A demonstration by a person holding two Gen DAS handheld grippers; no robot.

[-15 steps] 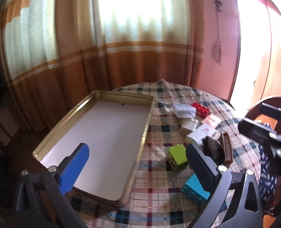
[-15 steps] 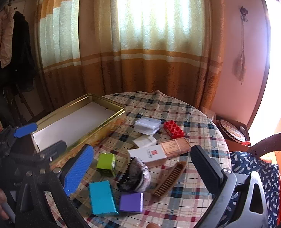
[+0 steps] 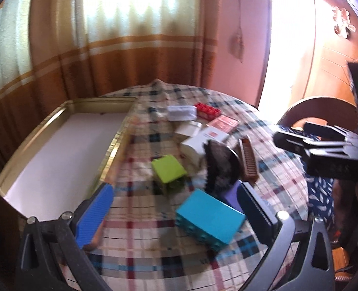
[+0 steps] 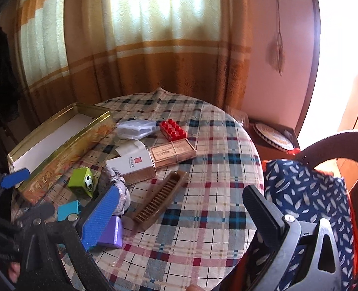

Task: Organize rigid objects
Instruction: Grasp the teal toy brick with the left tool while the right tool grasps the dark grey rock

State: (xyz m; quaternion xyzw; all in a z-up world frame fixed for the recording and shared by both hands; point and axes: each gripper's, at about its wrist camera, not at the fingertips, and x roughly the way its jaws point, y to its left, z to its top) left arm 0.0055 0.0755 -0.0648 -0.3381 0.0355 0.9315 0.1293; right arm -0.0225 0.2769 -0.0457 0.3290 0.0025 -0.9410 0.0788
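On the round plaid table, a teal block (image 3: 208, 218) lies between the wide-apart fingers of my left gripper (image 3: 176, 209), which is open with its pads clear of the block. Beyond it are a green cube (image 3: 168, 169), a purple block (image 3: 229, 196) and a dark fuzzy item (image 3: 220, 167). The open gold tin (image 3: 119, 143) sits to the left. My right gripper (image 4: 182, 215) is open over bare cloth, with the brown comb (image 4: 162, 198) just ahead. Farther off lie a white box (image 4: 132, 165), a copper box (image 4: 171, 154), a red brick (image 4: 173, 129) and a clear case (image 4: 136, 128).
A chair with a blue leaf-print cushion (image 4: 312, 194) stands by the table's right edge. A low side table with a round woven plate (image 4: 273, 137) is behind it. Curtains hang close behind the table. The left gripper (image 4: 26, 194) is beside the tin's near corner.
The left gripper has swung right from over the tin to the blocks, so the teal block now sits between its fingers. The right gripper has shifted right towards the comb and chair.
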